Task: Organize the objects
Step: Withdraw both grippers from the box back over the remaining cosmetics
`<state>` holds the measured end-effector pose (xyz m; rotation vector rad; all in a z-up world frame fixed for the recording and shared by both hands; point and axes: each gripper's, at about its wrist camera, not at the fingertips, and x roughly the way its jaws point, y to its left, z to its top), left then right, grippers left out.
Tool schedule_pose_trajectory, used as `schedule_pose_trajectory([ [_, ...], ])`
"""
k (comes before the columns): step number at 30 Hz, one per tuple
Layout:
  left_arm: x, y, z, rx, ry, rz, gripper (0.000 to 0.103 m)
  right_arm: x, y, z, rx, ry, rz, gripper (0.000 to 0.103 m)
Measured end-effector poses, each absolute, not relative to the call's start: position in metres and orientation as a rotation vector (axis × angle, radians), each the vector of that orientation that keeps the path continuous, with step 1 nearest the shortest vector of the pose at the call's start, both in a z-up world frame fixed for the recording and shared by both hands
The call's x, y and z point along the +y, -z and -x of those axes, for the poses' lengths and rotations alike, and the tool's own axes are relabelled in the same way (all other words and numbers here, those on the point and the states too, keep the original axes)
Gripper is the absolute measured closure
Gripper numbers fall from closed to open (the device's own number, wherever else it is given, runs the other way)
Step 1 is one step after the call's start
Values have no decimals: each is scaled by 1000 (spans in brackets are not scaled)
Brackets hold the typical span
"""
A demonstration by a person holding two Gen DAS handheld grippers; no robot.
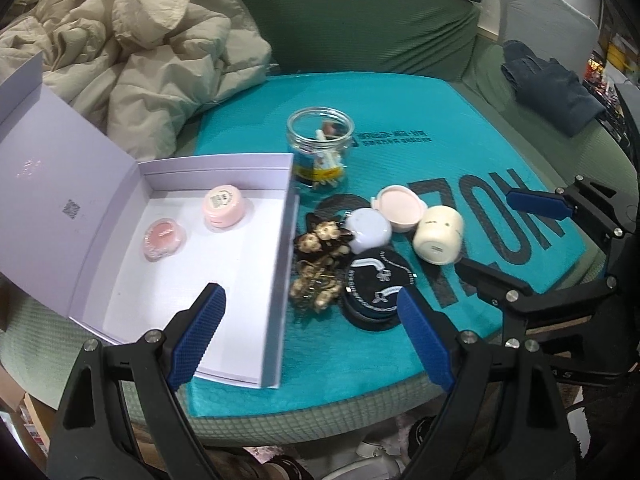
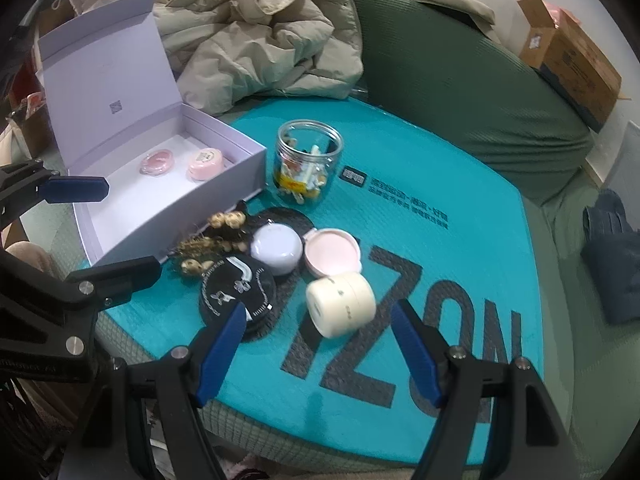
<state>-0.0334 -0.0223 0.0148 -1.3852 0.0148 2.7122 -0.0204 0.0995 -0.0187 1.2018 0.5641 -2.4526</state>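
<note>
So going left to right: there's one pale lilac cardboard gift box with its hinged lid standing open, and two small things lying inside it, a flat round coral-pink compact and a pale pink round jar with a label on top, just beside each other near the back wall. Right next to the box is a loose bunch of brown and gold flower-shaped hair clips, can't count those exactly. Behind them stands one clear glass jar without a lid, stuffed with small bits. Then one black round pouch with white bow embroidery, one lavender-white round compact, one pink shallow round case and one cream cylindrical jar tipped on its side, all clustered close, some touching. Everything sits on a teal foam mat with big dark lettering, laid on a green padded sofa seat, with one crumpled beige puffer jacket at the back left, folded blue jeans at the right and a cardboard carton behind. The left tool hangs over the box's near corner, jaws spread, nothing in them; the right tool hovers in front of the cream jar, also open and empty.
</note>
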Motion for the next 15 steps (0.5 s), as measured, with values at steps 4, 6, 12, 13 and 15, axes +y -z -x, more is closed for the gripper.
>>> schedule_pose_trajectory([
  [4, -11, -12, 34, 21, -2685, 1379, 16, 113, 20, 18, 547, 2475, -1217, 27],
  [6, -6, -10, 34, 20, -2672, 1372, 16, 119, 22, 17, 539, 2487, -1231, 27],
  [12, 10, -3, 33, 22, -2638, 1366, 16, 136, 28, 12, 505, 2512, -1265, 27],
  [13, 12, -2, 33, 20, -2633, 1368, 16, 139, 30, 10, 500, 2515, -1273, 27],
  [15, 16, 2, 32, 19, -2618, 1372, 16, 143, 34, 8, 488, 2519, -1289, 27],
])
